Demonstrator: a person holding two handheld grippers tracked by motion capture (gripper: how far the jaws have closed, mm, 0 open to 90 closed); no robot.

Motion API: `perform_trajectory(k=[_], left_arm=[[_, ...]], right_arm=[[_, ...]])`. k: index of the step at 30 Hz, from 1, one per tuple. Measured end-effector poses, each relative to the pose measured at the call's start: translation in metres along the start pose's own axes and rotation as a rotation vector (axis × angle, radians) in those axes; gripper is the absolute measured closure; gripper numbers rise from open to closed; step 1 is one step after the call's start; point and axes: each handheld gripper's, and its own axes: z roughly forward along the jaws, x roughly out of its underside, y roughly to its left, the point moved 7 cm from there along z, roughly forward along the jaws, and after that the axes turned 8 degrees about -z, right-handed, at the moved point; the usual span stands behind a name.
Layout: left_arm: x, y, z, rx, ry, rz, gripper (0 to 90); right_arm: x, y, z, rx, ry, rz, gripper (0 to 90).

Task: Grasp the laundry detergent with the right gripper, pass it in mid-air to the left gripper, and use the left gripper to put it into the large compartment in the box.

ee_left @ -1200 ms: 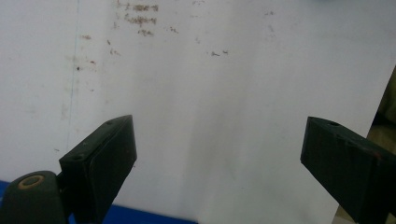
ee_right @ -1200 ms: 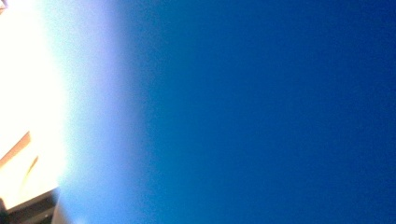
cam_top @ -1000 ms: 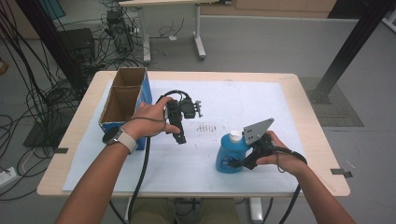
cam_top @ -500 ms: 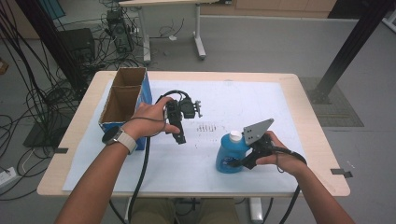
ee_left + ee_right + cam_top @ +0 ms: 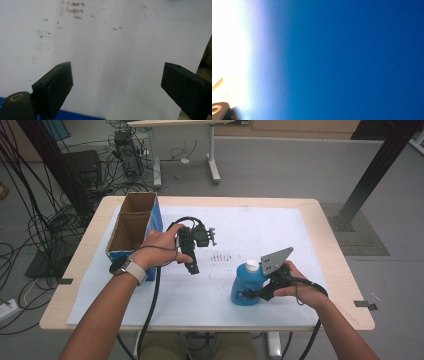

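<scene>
A blue bottle (image 5: 246, 287) stands upright near the table's (image 5: 345, 280) front edge – the right gripper (image 5: 260, 293), its jaws just closing, apparently clamps its side, while the left gripper (image 5: 192, 266) hovers open, well apart.

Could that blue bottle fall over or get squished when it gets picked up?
It might. The right hand-held gripper has just been closing on the blue bottle low on its side, so the taller top with the white cap could tip when lifted. A hard squeeze might dent the bottle. The left hand-held gripper hangs open over the white sheet, too far away to catch it.
</scene>
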Motion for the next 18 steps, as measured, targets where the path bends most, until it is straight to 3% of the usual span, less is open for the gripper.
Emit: perform_trajectory(k=[18], left_arm=[[-0.0002,-0.0002,-0.0001,0.0,0.003,0.002,10.9]], right_arm=[[0.0003,0.0008,0.0004,0.001,-0.009,-0.012,42.4]])
